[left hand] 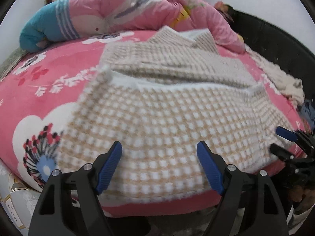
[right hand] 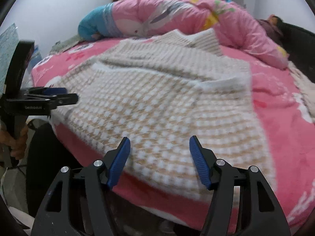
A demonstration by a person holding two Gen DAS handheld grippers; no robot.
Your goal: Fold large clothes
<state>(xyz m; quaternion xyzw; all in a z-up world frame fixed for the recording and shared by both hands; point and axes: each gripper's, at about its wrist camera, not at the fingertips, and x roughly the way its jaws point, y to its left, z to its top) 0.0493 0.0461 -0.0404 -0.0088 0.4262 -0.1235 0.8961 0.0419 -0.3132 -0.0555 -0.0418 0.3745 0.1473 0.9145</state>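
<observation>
A large beige-and-white checked fleece garment (left hand: 167,102) lies spread on the pink floral bed, partly folded, its near hem at the bed's front edge; it also shows in the right wrist view (right hand: 161,102). My left gripper (left hand: 159,157) is open and empty, just above the near hem. My right gripper (right hand: 159,157) is open and empty over the hem's right part. Each gripper shows in the other's view: the right one (left hand: 283,139) at the far right, the left one (right hand: 59,96) at the far left.
A pink floral bedsheet (left hand: 59,82) covers the bed. A rolled pink and blue quilt (left hand: 118,17) lies along the far side. A cream fluffy cloth (left hand: 283,78) lies at the right edge, beside a dark headboard (left hand: 275,37).
</observation>
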